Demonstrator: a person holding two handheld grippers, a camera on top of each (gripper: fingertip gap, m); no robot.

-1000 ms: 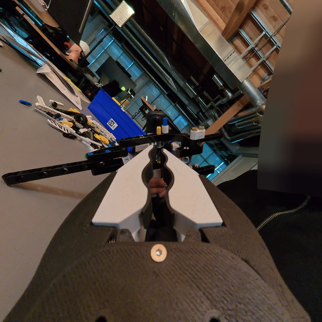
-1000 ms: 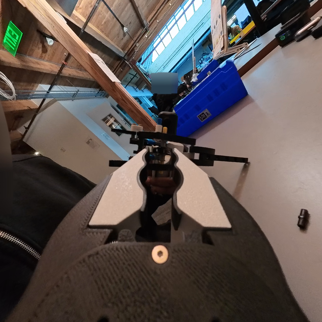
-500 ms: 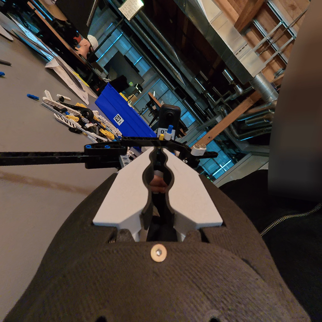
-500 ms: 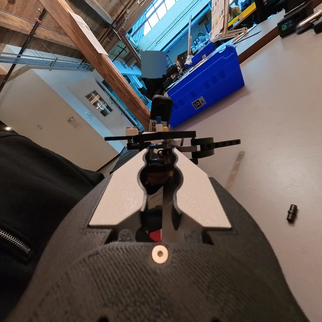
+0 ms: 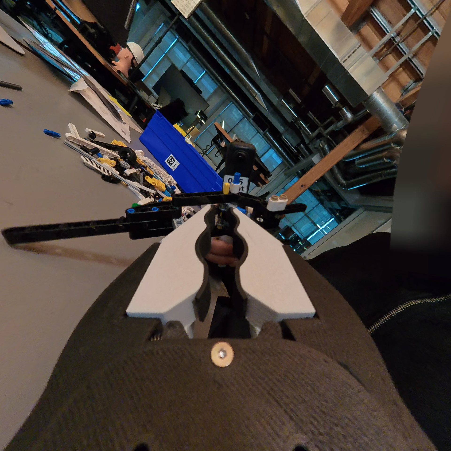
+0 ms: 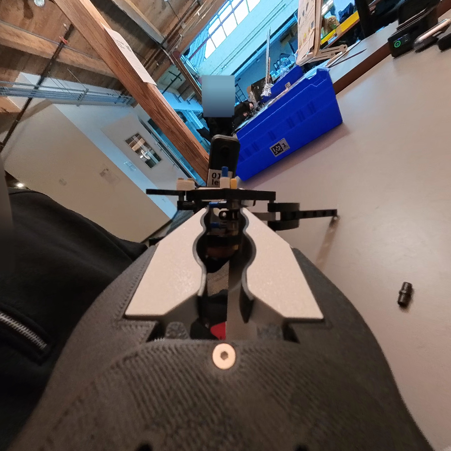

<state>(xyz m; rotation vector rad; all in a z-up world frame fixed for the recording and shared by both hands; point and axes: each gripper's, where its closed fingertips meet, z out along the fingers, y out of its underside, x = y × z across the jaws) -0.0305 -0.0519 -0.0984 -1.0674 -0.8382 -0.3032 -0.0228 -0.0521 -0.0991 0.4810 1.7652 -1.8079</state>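
I see both claws meeting on one black toy-brick model (image 5: 214,197) at frame centre, held above the grey worktop (image 5: 48,195). My left claw (image 5: 221,210) is nearly closed, pinching the model's thin middle part; my right claw (image 6: 225,214) grips its thicker core, pads against it. Where the pads touch is dark and blurred. One blue bin (image 6: 292,127) carries a square code sticker. One small black peg (image 6: 405,295) lies at the right. Loose bricks (image 5: 122,163) are too jumbled to count.
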